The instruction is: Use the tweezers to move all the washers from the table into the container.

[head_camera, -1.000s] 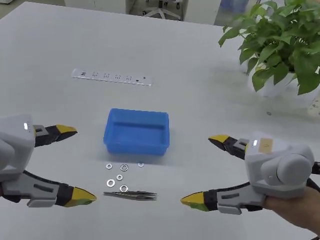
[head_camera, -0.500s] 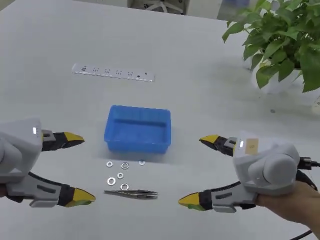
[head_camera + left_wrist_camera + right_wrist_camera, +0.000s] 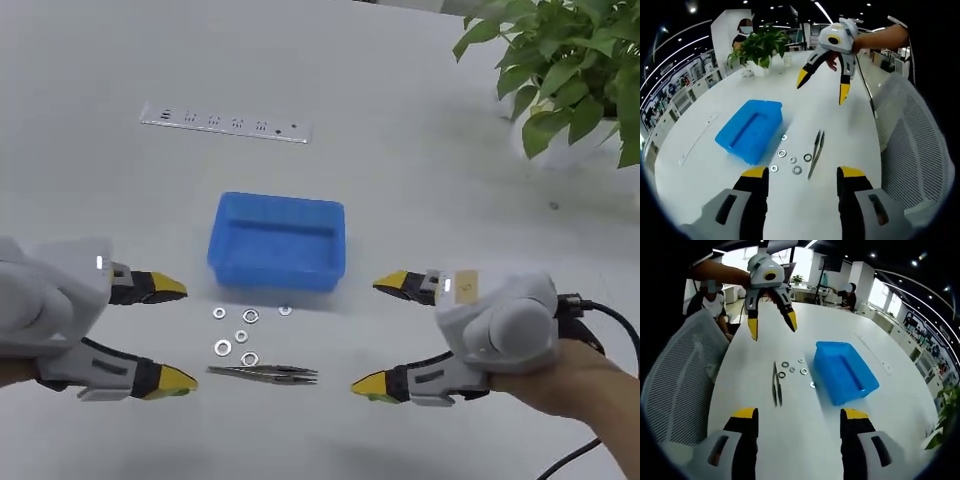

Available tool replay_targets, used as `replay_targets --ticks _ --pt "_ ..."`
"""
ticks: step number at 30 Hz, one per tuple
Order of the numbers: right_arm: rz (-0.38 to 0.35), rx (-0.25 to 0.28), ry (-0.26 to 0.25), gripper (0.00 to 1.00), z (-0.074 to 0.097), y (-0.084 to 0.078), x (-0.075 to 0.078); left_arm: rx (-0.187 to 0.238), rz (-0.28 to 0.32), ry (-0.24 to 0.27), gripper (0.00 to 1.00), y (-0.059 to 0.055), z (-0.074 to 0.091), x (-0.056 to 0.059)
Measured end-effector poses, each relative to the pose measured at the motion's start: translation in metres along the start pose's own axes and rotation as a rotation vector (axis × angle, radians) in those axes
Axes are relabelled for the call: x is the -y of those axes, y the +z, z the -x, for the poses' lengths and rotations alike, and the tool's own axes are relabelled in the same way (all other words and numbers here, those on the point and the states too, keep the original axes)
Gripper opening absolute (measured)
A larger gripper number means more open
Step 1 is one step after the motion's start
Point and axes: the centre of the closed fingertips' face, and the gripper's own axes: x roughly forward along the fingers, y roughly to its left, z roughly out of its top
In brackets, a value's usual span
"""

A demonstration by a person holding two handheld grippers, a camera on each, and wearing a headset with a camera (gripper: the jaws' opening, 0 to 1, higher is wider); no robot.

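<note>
– Surveying largest first: white tabletop (image 3: 420, 130), blue container (image 3: 280, 203) at frame centre, empty as far as visible. Tools?
– Left tool (image 3: 190, 335) lower left, right tool (image 3: 364, 335) lower right, both jaws spread wide, holding nothing.
– Tweezers?
– Tweezers (image 3: 262, 373) lie flat at lower centre, between the tools; washers (image 3: 241, 337) scattered just above them, below the container.
– Risks?
– Judged: thin tweezers lying flat may skid or pivot when pinched, sweeping the nearest washers apart. Gripped off-centre, their tips may not close, and a flat washer could slip free short of the container.
</note>
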Motion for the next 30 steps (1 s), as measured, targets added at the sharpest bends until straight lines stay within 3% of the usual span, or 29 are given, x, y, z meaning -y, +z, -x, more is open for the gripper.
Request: replay_targets --ticks 8,18,30 --pt "0.046 -0.019 0.07 0.58 -0.016 -0.001 -0.008 -0.05 -0.041 -0.063 0.45 -0.012 -0.012 0.009" --pt "0.086 -0.035 0.141 0.44 -0.032 -0.002 -0.018 -0.107 -0.079 -0.112 0.31 -0.025 -0.024 0.012" --pt "0.089 -0.052 0.212 0.33 -0.05 -0.006 -0.032 -0.134 -0.084 -0.169 0.24 -0.033 -0.039 0.015"
